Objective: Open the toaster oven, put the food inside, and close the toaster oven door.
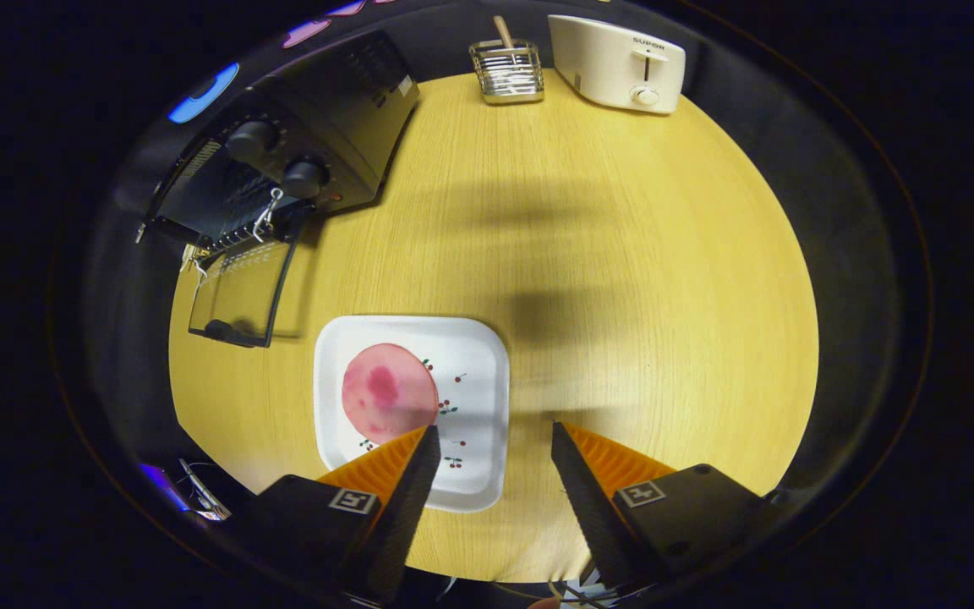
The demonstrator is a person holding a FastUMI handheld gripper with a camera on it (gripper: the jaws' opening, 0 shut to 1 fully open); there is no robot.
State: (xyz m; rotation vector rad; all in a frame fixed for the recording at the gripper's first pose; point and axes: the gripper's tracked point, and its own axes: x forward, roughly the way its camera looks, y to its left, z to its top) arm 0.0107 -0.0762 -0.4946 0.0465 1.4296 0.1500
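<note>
Already the first step looks done: off to the left the toaster oven (318,127) has its glass door (238,296) swung down and open over the table (622,279); nothing can be made out inside it from here. Next along, the food, a round pink slice (388,392), lies on the white plate (487,372), just ahead of the left finger and not yet picked up. Then the gripper (494,440), its fingers spread wide apart and holding nothing, hovers above the plate's right side. Still to come, by my reckoning: grasping the slice, carrying it into the oven, and closing the door.
</note>
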